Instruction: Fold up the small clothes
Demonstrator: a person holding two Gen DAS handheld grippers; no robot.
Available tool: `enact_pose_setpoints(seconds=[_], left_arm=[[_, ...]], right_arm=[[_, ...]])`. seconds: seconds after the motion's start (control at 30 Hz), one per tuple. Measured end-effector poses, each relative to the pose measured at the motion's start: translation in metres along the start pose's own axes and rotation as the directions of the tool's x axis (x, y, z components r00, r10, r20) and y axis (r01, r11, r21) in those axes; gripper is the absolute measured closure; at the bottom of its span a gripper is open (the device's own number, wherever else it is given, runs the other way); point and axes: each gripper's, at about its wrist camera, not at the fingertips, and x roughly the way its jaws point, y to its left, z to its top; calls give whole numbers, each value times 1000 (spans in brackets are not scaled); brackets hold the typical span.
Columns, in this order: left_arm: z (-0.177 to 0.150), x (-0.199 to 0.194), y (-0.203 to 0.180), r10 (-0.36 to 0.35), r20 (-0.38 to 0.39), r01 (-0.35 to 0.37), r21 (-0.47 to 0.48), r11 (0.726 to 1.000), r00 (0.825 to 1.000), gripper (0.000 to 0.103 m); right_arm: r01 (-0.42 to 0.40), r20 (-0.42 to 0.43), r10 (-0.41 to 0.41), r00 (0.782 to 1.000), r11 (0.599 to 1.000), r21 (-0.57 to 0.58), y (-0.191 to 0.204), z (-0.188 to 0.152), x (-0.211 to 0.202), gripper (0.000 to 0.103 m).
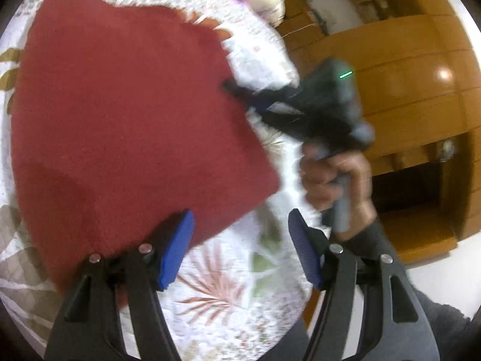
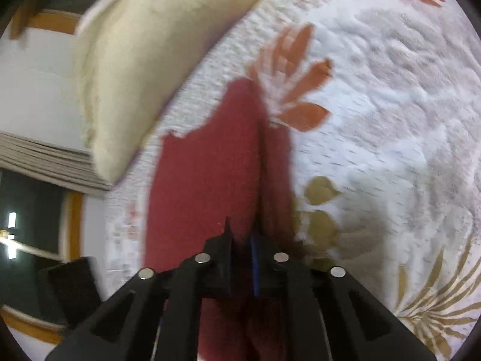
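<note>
red cloth (image 1: 120, 114): lies on floral bedspread (image 1: 216, 285), right edge pinched and lifted by right gripper (image 2: 243, 240), jaws clamped on it, likely to carry a fold across. left gripper (image 1: 240, 249): jaws apart, empty, near corner.

— Where are we?
— A home bedroom: a quilted leaf-print bedspread (image 2: 375, 96) fills the view, a cream pillow (image 2: 144, 69) at ten o'clock.
— And beyond it?
— Wooden cabinets (image 1: 399, 69) at two o'clock.
</note>
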Motion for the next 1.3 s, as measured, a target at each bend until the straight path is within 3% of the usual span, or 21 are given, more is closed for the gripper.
enact_pose_setpoints(seconds=[0.07, 0.13, 0.23, 0.27, 0.3, 0.33, 0.4, 0.5, 0.57, 0.63, 0.7, 0.77, 0.83, 0.93, 0.97, 1.0, 1.03, 1.1, 1.2, 1.27, 1.3], left_arm=[[-1, 5, 12, 9, -21, -9, -27, 1000, 1000, 40], [-6, 4, 13, 5, -26, -6, -28, 1000, 1000, 40], [-8, 6, 13, 15, -37, -16, -19, 1000, 999, 40], [-8, 7, 13, 21, -40, -22, -19, 1000, 999, 40], [-8, 9, 12, 25, -44, -26, -19, 999, 999, 41], [-8, 11, 13, 33, -49, -34, -17, 999, 998, 43], [-6, 15, 13, 33, -52, -34, -23, 999, 998, 45], [-5, 6, 8, 26, -56, -28, -34, 999, 998, 45], [-3, -18, -8, -2, -25, 3, 16, 1000, 1000, 43], [6, -44, -18, 19, 40, -22, 64, 998, 999, 37], [21, -68, -15, 61, 114, -68, 56, 996, 992, 30], [40, -86, 2, 98, 158, -99, -5, 995, 982, 30], [63, -84, 23, 151, 150, -142, -68, 988, 977, 30], [84, -68, 43, 264, 80, -259, -68, 964, 961, 30], [91, -67, 51, 275, 56, -270, -76, 960, 960, 30], [95, -60, 56, 279, 32, -275, -91, 957, 960, 30], [99, -56, 62, 298, 14, -295, -102, 950, 955, 31], [107, -53, 67, 321, -13, -321, -89, 943, 947, 31], [112, -48, 72, 347, -45, -349, -80, 934, 937, 31], [115, -50, 68, 349, -50, -352, -70, 933, 936, 32], [113, -59, 62, 346, -19, -346, -71, 936, 938, 32]], right_arm=[[-7, 33, 6, 999, 1000, 27, 6, 16, -4, 72], [21, 56, -23, 998, 999, 37, 11, 34, -5, 51], [52, 26, -52, 998, 998, 36, 18, 54, 18, 44], [58, 15, -59, 998, 998, 33, 16, 58, 25, 48], [57, 0, -57, 998, 998, 22, 18, 62, 32, 81], [69, -6, -69, 998, 998, -8, 26, 67, 40, 94], [112, 42, -111, 993, 993, -24, 26, 75, 41, 95], [144, 12, -144, 989, 988, 57, -1, 67, 54, 94], [60, 21, -61, 998, 997, 57, 4, 64, 45, 88], [32, 36, -34, 999, 998, 57, 6, 61, 26, 72], [15, 48, -17, 999, 999, 49, 9, 52, 2, 63], [-2, 24, 1, 1000, 999, 46, 9, 36, -17, 56], [-31, -20, 32, 999, 998, 50, 11, 20, -25, 45], [-22, -94, 25, 995, 999, 32, 7, -16, -36, 41], [-31, -121, 35, 992, 999, 33, 7, -26, -34, 41], [-31, -145, 36, 989, 999, 36, 6, -34, -33, 47], [-31, -185, 37, 982, 999, 36, 5, -41, -27, 77], [-31, -185, 35, 982, 999, 22, 8, -51, -27, 89], [-111, -122, 120, 985, 991, 76, 2, -59, -38, 91], [-38, -151, 51, 987, 995, 88, -16, -71, -22, 91], [-39, -164, 55, 985, 994, 98, -22, -74, -17, 91]])
